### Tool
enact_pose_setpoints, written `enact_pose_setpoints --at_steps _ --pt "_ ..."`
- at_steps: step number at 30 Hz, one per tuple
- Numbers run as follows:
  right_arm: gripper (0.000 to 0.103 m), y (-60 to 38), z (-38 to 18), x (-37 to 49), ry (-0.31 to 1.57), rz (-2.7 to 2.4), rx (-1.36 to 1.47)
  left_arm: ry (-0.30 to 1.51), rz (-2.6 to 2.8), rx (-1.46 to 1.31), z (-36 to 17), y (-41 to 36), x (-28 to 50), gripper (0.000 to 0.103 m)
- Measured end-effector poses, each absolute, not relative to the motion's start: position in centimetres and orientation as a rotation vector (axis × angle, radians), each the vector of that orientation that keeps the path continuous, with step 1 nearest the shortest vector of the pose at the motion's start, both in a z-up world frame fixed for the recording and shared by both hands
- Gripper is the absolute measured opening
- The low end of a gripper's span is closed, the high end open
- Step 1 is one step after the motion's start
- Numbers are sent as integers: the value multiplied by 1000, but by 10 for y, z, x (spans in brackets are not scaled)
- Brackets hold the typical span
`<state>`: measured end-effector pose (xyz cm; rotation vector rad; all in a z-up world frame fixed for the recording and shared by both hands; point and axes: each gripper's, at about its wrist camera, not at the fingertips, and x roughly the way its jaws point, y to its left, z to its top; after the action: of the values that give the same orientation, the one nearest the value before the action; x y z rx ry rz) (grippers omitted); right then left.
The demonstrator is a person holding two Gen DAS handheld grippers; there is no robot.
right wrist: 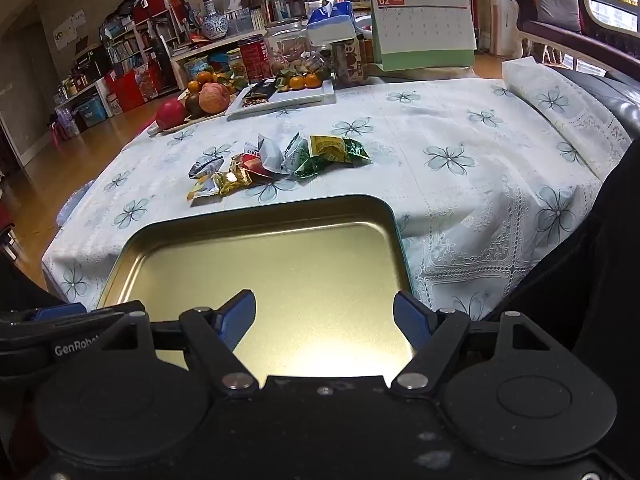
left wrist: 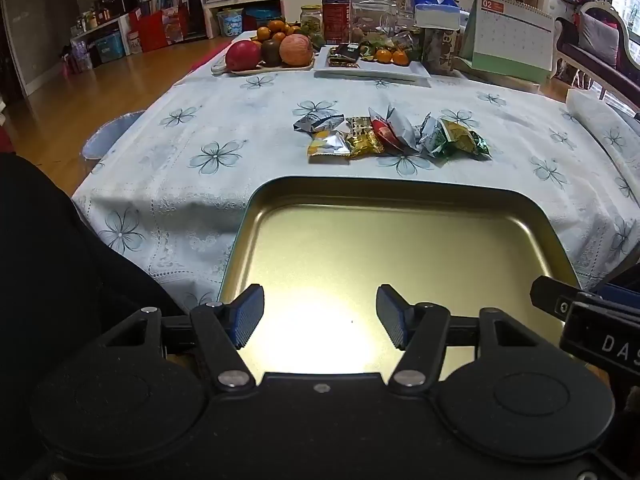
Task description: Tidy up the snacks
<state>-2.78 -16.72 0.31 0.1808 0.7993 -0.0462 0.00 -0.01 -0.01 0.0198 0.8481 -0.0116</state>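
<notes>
Both claws, left gripper and right gripper, hang spread over a bare gold tin. Snack packets lie on the tablecloth at twelve o'clock, just beyond its far rim.

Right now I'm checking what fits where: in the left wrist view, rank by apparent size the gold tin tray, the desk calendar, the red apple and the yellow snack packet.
1. gold tin tray, nearest the camera, so enlarged
2. desk calendar
3. and 4. red apple and yellow snack packet: look alike, unranked; the packet lies nearer

"02" on desk calendar, "GenRobo" on left gripper
</notes>
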Motion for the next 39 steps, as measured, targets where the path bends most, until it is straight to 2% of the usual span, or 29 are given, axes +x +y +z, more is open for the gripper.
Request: enact_pose_setpoints --at_steps 4,5,39 --pt "79 -164 5 -27 801 -52 168 845 -15 33 1 -3 -4 64" --pt "79 -164 5 -27 801 -51 169 900 -29 -3 1 -1 3 63" --pt "79 -166 0 -28 802 -63 146 858 16 19 -1 -2 -1 64"
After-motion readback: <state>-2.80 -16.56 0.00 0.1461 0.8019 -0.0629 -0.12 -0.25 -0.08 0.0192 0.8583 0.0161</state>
